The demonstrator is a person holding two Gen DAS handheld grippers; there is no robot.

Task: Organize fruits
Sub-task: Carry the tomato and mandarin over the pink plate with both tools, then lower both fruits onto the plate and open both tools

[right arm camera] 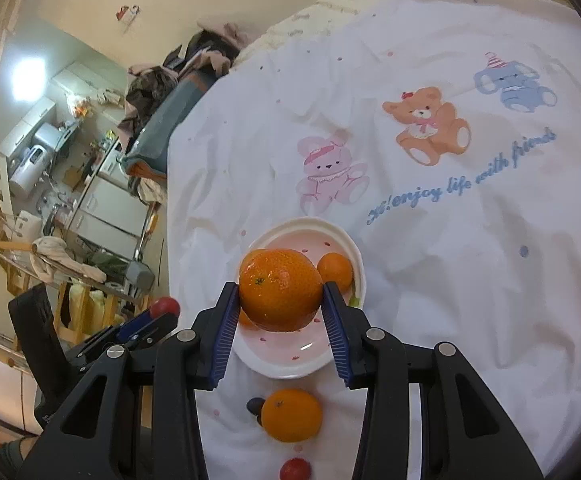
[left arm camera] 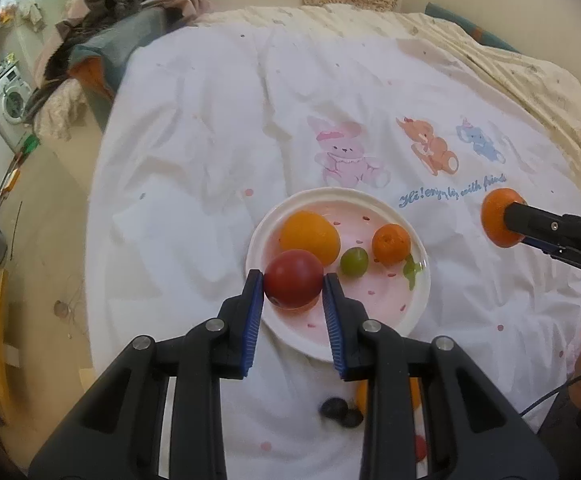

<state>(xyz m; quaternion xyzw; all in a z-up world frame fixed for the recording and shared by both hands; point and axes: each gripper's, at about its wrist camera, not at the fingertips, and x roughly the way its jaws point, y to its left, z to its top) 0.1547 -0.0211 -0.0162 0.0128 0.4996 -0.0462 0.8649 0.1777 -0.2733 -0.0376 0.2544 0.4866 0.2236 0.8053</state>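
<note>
Gripping a red fruit [left arm camera: 293, 279] at frame centre, my left gripper [left arm camera: 293, 286] has both blue pads pressed to its sides over the near rim of the plate [left arm camera: 374, 330]. My right gripper [right arm camera: 280, 300] is clamped on an orange [right arm camera: 279, 289] above that plate, mid-frame. Another orange [right arm camera: 291, 415] lies on the sheet [right arm camera: 450, 280], lower centre.

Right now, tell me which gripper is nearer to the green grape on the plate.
Left. The left gripper holds a red fruit over the plate, just beside the green grape. The right gripper holds an orange out over the bedsheet, farther away.
</note>
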